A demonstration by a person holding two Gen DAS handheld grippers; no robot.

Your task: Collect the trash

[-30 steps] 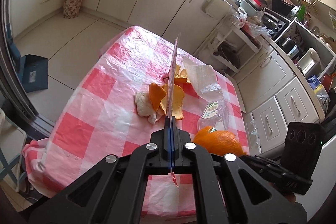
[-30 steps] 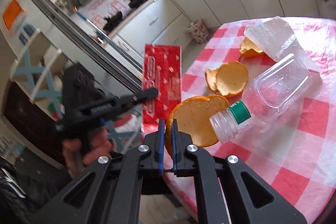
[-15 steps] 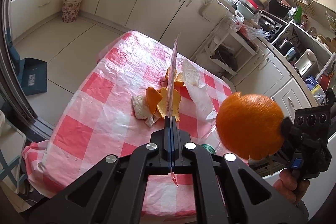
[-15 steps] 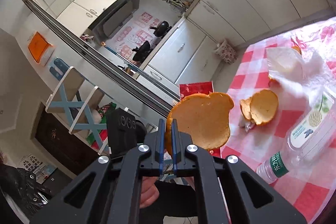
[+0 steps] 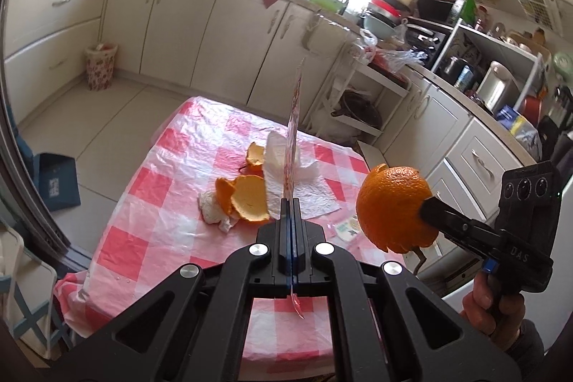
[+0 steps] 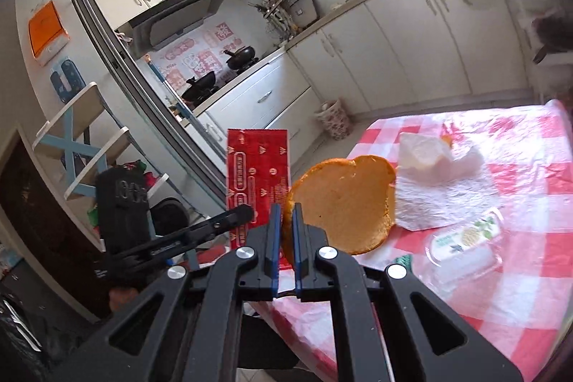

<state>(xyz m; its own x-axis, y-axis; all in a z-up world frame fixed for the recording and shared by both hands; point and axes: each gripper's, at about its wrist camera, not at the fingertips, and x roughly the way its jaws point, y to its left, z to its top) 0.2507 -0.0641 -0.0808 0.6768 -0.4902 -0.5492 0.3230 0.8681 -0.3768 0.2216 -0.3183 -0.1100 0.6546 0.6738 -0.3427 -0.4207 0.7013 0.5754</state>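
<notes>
Left wrist view: left gripper (image 5: 290, 203) clamps a red wrapper (image 5: 293, 127); right gripper (image 6: 285, 221) clamps orange peel (image 6: 343, 203). Transport step; next, carry both to the floral bin (image 5: 100, 65).

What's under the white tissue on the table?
An orange peel piece pokes out from behind the white tissue; otherwise only the checked tablecloth shows around it. Anything beneath is covered.

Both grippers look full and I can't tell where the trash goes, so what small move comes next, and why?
Probably carry both loads toward the floral bin by the cabinets. The left gripper is shut on the red wrapper, the right gripper on an orange peel, both lifted off the table, so neither can pick more.
</notes>
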